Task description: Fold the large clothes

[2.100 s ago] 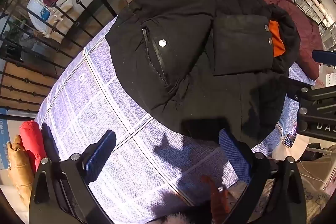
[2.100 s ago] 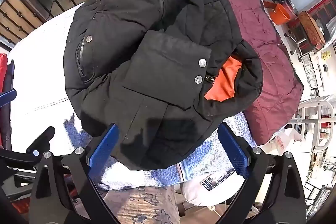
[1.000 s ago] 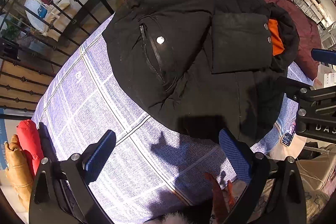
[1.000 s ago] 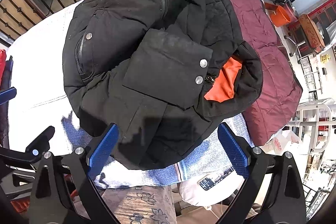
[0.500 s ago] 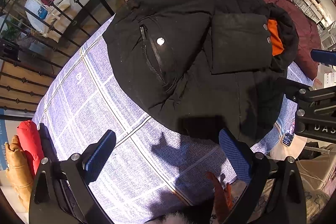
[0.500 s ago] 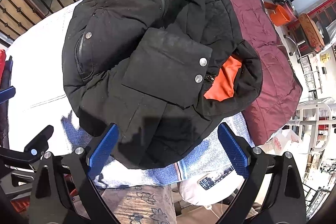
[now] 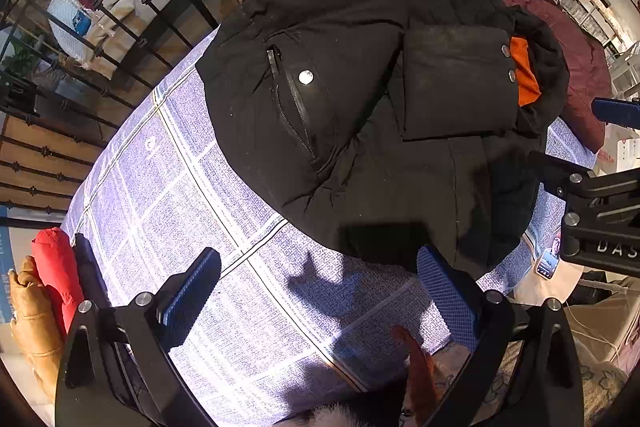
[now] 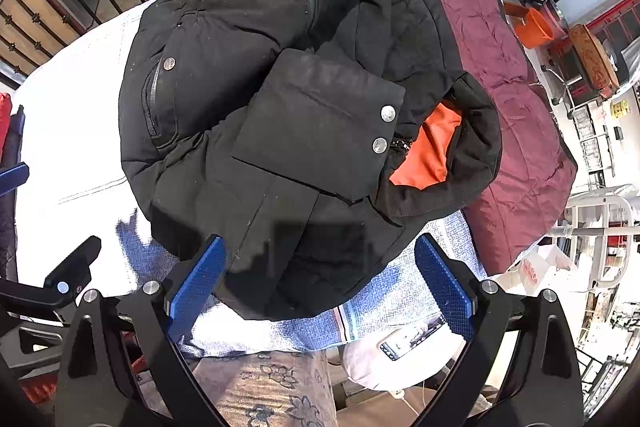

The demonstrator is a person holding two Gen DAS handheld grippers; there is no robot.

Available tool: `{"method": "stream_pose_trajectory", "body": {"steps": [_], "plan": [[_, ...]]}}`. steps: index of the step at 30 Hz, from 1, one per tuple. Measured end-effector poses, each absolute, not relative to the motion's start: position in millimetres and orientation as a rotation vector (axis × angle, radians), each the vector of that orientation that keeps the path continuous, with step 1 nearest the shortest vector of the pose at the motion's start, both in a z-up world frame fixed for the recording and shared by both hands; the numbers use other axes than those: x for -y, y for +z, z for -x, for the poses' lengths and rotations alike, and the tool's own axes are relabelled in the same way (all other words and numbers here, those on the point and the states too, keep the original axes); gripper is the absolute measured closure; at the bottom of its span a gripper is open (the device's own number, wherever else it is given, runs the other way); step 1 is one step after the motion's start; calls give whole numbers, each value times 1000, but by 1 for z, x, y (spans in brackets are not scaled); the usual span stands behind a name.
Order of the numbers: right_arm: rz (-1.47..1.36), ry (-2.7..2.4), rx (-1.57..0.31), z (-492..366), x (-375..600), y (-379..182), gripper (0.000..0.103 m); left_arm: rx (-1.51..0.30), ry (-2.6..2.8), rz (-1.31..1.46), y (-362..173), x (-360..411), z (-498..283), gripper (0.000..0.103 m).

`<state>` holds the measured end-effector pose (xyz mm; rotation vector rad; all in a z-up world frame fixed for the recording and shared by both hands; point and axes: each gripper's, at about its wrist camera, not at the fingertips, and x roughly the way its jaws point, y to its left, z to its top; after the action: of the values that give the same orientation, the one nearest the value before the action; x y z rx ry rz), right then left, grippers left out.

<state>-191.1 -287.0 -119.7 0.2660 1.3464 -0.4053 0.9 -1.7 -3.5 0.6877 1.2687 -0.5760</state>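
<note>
Left wrist view: the left gripper point(image 7: 318, 291) stood wide open and empty above the checked blue cloth point(image 7: 168, 211), its blue pads point(image 7: 188, 297) short of the black padded jacket point(image 7: 360, 75), which lay folded on the cloth (orange lining point(image 7: 526, 75) showing at the hood). Right wrist view: the right gripper point(image 8: 320, 281) was likewise spread wide, holding nothing, over the jacket's near hem; a maroon quilted garment point(image 8: 508, 75) lay just beside and partly under the jacket.
</note>
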Motion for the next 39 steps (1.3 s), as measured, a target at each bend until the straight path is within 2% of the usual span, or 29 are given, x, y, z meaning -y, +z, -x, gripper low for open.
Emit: {"method": "stream_pose_trajectory", "body": {"steps": [39], "plan": [[-266, -405, -1355, 193, 284, -123, 9, -1268, -576, -687, -4, 1, -1, 6]]}}
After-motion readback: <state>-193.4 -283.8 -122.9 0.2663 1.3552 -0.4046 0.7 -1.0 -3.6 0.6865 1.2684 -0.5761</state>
